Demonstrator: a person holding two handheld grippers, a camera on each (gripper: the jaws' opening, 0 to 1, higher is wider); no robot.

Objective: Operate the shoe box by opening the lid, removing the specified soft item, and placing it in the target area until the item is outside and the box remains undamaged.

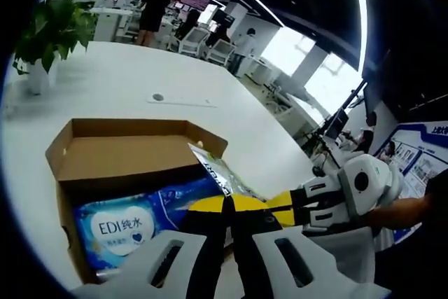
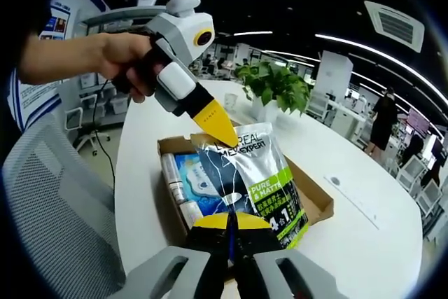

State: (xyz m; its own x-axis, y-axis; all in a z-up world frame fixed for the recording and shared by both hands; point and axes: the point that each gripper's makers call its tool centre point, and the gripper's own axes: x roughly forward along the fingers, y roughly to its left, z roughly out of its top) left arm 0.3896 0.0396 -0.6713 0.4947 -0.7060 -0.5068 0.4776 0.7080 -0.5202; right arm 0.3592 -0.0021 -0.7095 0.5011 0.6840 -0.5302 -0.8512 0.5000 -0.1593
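Both my tongs clamp the pouch [image 2: 252, 173] above the box [image 2: 318, 201]; the right gripper view shows its printed face.

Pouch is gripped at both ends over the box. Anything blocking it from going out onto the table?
Nothing visible does. The pouch is held above the open box, pinched by the left gripper at its top and the right gripper at its bottom. The white table beside the box looks bare.
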